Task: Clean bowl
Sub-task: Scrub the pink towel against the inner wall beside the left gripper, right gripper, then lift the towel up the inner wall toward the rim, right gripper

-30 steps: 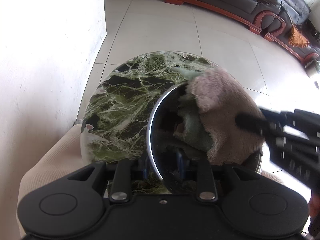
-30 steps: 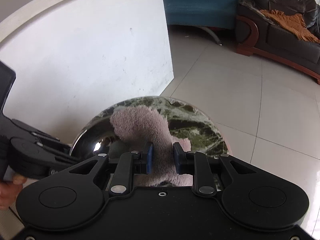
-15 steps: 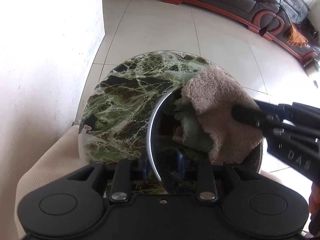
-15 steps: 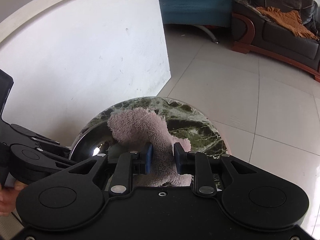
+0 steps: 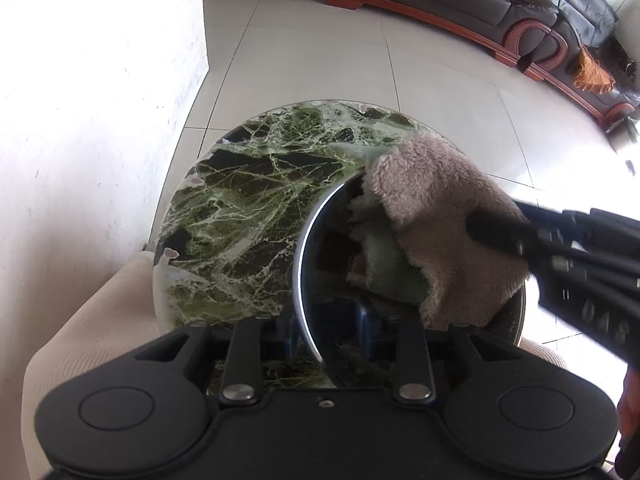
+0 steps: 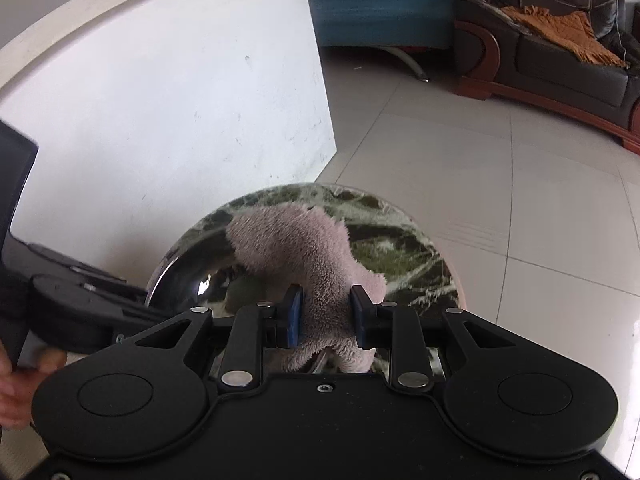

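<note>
A shiny steel bowl point(image 5: 304, 248) sits on a round green marble table point(image 5: 248, 200). My left gripper point(image 5: 328, 332) is shut on the bowl's near rim, one blue pad outside and one inside. A fluffy pink cloth point(image 5: 436, 208) lies draped over the bowl's right side and hangs into it. From the right, one finger of the right gripper point(image 5: 496, 228) presses into that cloth. In the right wrist view, my right gripper point(image 6: 326, 316) is shut on the cloth point(image 6: 296, 236), which bulges up between the pads above the bowl point(image 6: 188, 276).
A white wall point(image 5: 80, 120) rises close on the left of the table. A beige cushioned seat point(image 5: 80, 320) lies under the table's near edge. Pale tiled floor point(image 5: 320, 60) runs back to a dark leather sofa point(image 5: 480, 8). A hand point(image 6: 16, 392) grips the left tool.
</note>
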